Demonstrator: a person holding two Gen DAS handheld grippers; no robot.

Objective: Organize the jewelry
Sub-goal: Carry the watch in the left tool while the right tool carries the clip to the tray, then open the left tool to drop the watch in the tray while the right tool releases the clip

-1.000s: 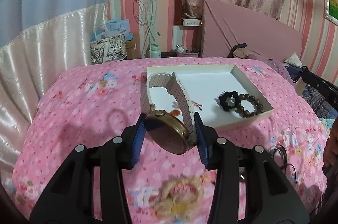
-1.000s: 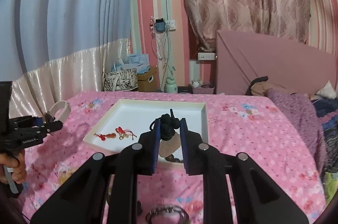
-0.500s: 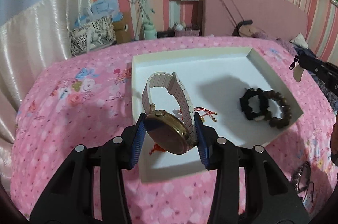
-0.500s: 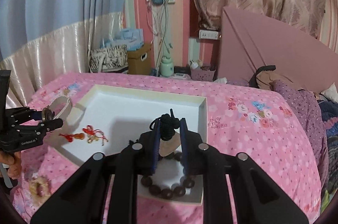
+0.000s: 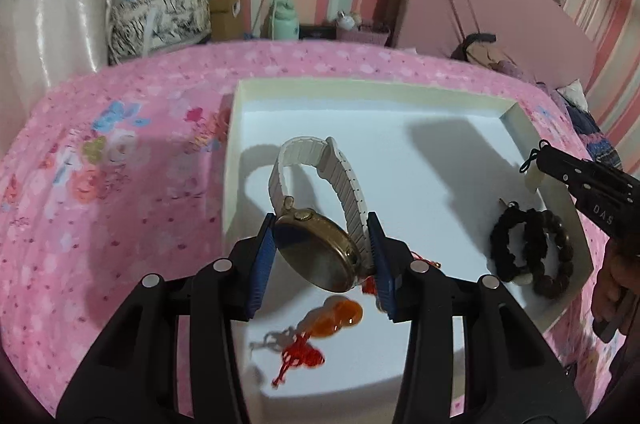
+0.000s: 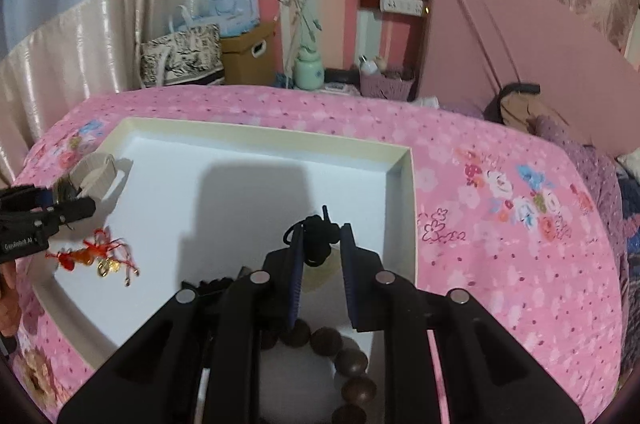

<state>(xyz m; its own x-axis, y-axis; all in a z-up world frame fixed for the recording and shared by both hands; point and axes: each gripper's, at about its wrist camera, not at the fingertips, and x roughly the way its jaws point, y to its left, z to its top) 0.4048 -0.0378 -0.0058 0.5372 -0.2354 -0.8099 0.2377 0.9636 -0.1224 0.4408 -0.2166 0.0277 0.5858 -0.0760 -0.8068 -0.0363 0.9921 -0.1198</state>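
Holding jewelry above the white tray (image 5: pixel 520 127).
The left gripper (image 5: pixel 322 256) pinches a gold watch (image 5: pixel 316 252); the right gripper (image 6: pixel 320 256) clamps a black-knotted pale pendant (image 6: pixel 318 256) above a wooden bead bracelet (image 6: pixel 348 364).

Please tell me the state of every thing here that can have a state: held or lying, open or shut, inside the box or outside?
left hand-held gripper: shut on the watch, above the box.
watch: held, strap looped closed, lifted off the box floor.
right hand-held gripper: shut on the pendant.
pendant: held by its black knotted cord, above the box.
white box: open, no lid on it.
bead bracelets: lying inside the box.
red tassel charm: lying inside the box.
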